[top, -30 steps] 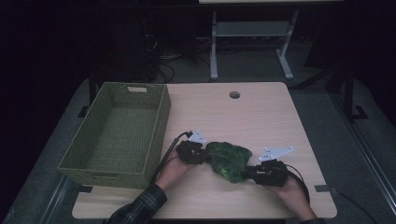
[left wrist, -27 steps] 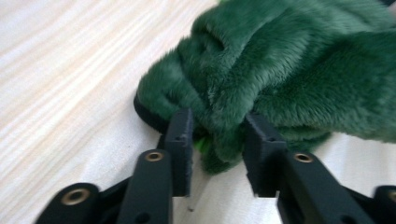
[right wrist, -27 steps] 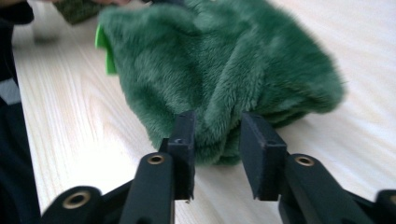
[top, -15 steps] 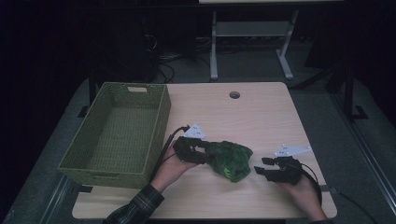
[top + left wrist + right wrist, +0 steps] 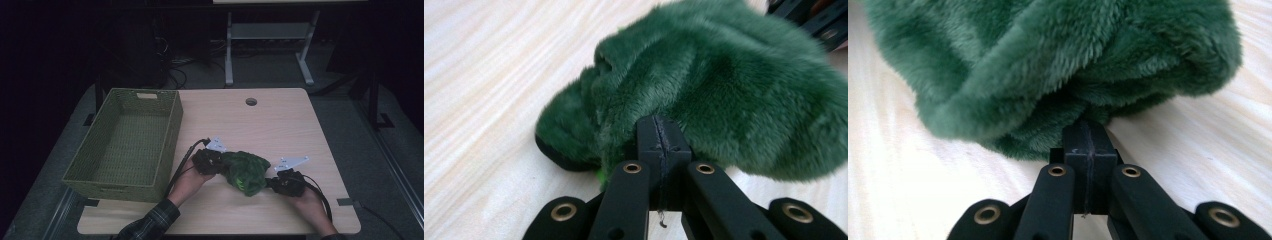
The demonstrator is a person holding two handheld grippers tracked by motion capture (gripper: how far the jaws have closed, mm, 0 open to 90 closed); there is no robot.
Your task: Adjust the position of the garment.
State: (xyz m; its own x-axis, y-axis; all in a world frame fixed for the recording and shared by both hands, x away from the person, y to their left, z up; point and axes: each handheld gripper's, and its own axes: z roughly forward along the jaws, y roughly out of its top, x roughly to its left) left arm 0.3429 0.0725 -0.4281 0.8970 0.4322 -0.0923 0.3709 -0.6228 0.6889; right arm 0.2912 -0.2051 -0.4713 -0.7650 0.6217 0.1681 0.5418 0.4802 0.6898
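A green plush toy lies crumpled on the wooden table near its front edge. My left gripper is at the toy's left end and my right gripper at its lower right end, each held in a hand. In the left gripper view the jaws have just closed and stand pad against pad, tips pushed into the fur. The right gripper has also just closed, its tips under the fur's edge. I see no fur between either pair of pads.
A green woven basket stands at the table's left, a hand's width from the left gripper. A cable hole sits in the far middle of the tabletop. Black cables trail from both grippers toward the front edge.
The right hand, half a second ago off to the right of the toy, has come back left to its edge. The left hand has stayed at the toy's left end.
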